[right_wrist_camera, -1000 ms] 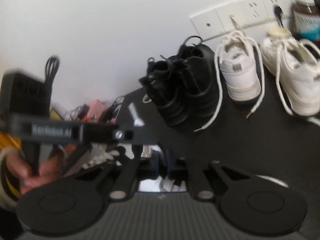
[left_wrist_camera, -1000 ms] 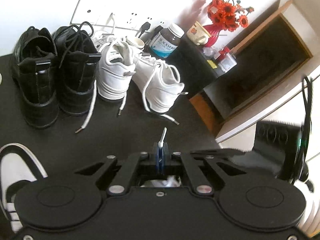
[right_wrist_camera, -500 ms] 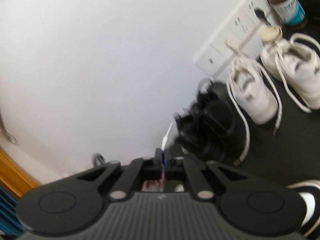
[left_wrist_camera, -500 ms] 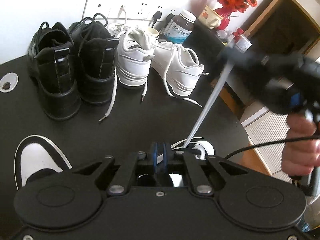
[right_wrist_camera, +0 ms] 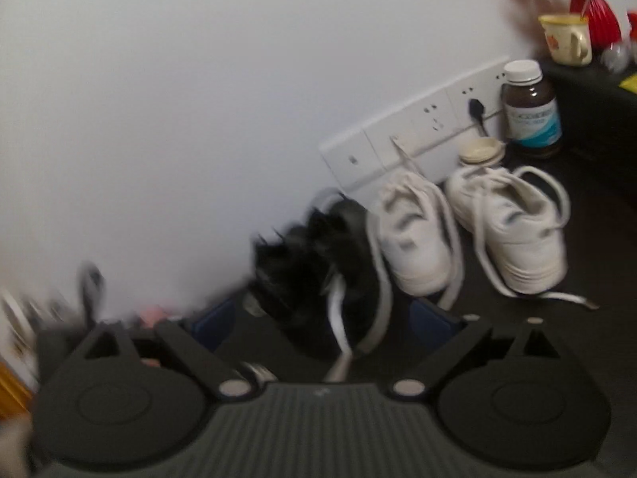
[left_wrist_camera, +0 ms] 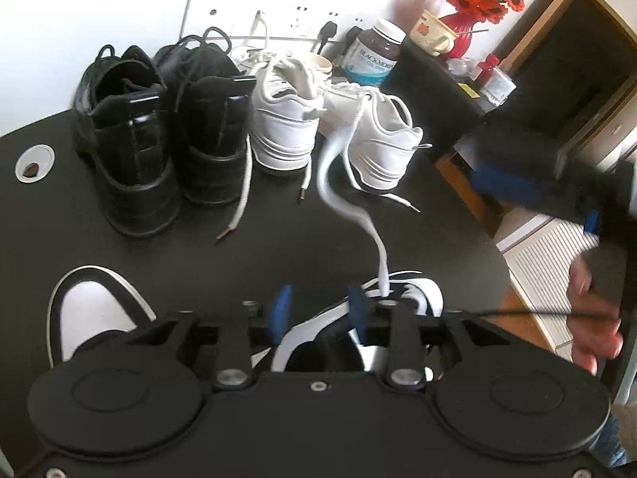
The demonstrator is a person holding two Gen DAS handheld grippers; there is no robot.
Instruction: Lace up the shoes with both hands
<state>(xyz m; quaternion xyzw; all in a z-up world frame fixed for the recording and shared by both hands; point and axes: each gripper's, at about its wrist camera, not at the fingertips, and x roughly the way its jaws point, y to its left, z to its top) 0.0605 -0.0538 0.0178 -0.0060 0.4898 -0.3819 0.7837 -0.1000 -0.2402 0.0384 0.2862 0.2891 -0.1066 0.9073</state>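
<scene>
A black-and-white sneaker (left_wrist_camera: 402,298) lies under my left gripper (left_wrist_camera: 318,310), whose blue pads stand apart, open and empty. Its loose white lace (left_wrist_camera: 350,203) hangs blurred in the air, rising from the shoe. A second black-and-white sneaker (left_wrist_camera: 91,310) lies at the lower left. My right gripper (right_wrist_camera: 330,318) is open, pads wide apart; a blurred white lace (right_wrist_camera: 338,318) falls between them, not held. The other hand-held gripper (left_wrist_camera: 557,183) shows blurred at the right of the left wrist view.
Two black shoes (left_wrist_camera: 159,135) and two white sneakers (left_wrist_camera: 330,127) stand at the back of the black table (left_wrist_camera: 278,239) by a wall socket strip (right_wrist_camera: 410,135). A supplement bottle (left_wrist_camera: 374,55), mug (right_wrist_camera: 565,40) and red flower vase (left_wrist_camera: 466,16) stand at the back right.
Both grippers opened and let go of the lace, which now swings loose. The right gripper swung away to the right and its view turned back toward the shoes.
</scene>
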